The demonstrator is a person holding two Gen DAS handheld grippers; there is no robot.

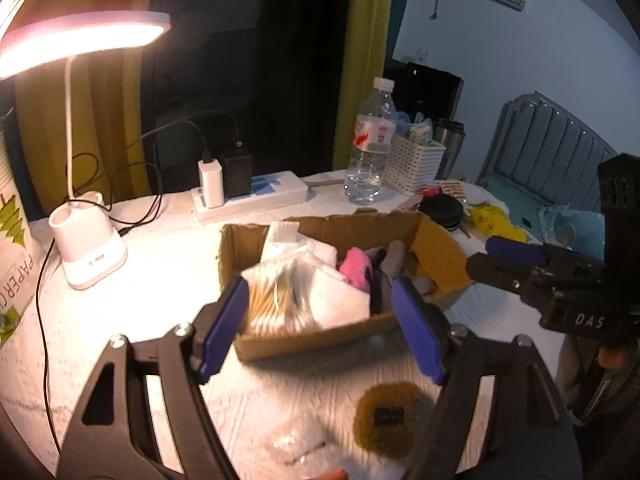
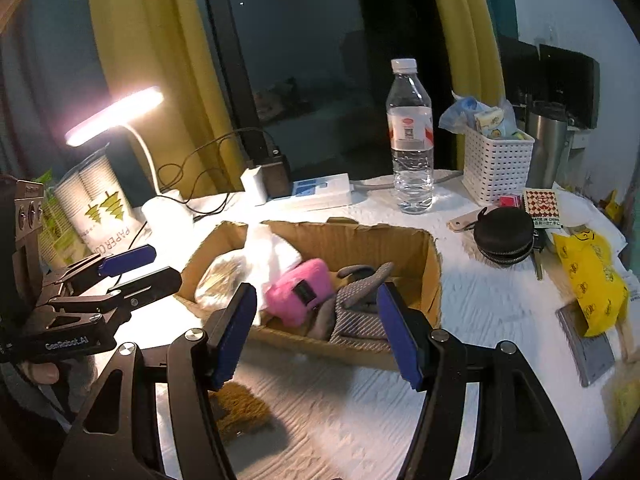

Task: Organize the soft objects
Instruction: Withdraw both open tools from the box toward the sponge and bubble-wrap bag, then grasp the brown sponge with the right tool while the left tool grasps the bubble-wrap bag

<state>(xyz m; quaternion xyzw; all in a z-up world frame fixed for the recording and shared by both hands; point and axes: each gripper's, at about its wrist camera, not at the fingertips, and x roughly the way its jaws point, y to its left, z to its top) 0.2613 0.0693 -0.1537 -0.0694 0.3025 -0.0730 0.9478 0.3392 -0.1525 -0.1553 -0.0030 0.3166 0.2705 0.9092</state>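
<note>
Beside the cardboard box (image 2: 424,256), only the right view shows yellow bag (image 2: 592,280); both hand-held grippers released.

Dim rm, desk lamp (image 1: 80,36) glare, motion blur, fisheye warp

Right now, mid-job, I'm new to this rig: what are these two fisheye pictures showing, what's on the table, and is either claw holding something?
No robot arm here: a person holds a two-finger claw in each hand, with a camera on each looking along its blue fingers. One picture looks out from the left claw, the other from the right claw; each also catches the other claw off to its side. Both are open and hold nothing. Ahead of them on the white cloth sits a cardboard box holding a pink plush item, a grey knitted item, white cloths and a bag of cotton swabs. Behind it stand a lit desk lamp, a power strip, a water bottle and a white basket.
</note>
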